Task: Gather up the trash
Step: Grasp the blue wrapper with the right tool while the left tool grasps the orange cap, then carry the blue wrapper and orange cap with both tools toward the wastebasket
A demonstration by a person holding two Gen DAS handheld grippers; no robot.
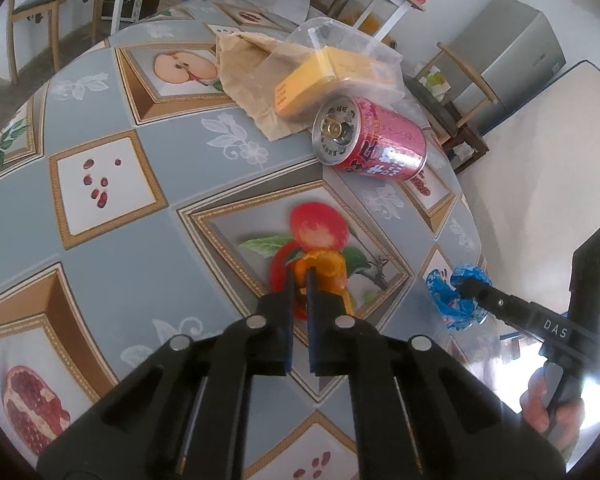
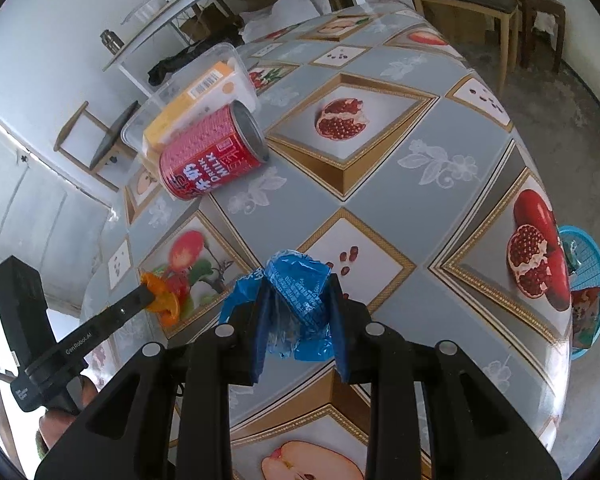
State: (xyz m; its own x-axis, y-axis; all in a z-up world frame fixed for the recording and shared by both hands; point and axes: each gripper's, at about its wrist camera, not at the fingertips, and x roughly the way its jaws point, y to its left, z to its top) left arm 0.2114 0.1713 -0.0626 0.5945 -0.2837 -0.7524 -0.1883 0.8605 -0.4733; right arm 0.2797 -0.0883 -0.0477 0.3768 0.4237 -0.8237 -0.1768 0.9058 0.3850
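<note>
My left gripper (image 1: 299, 276) is shut on a piece of orange peel (image 1: 322, 268) lying on the fruit-patterned tablecloth (image 1: 112, 248); the right wrist view shows the same peel (image 2: 165, 295) pinched at the tip of that gripper (image 2: 150, 292). My right gripper (image 2: 298, 308) is shut on a crumpled blue plastic wrapper (image 2: 296, 288), held just above the table. In the left wrist view that wrapper (image 1: 458, 298) sits at the table's right edge in the right gripper (image 1: 470, 290). A red milk can (image 1: 374, 140) lies on its side further back.
Behind the can (image 2: 210, 156) a clear plastic tray (image 1: 340, 48) holds a yellow box (image 1: 324, 80) on brown paper (image 1: 244, 76). A blue basket (image 2: 588, 292) with scraps stands below the table's right edge. Chairs (image 2: 472, 4) and a shelf frame stand beyond the table.
</note>
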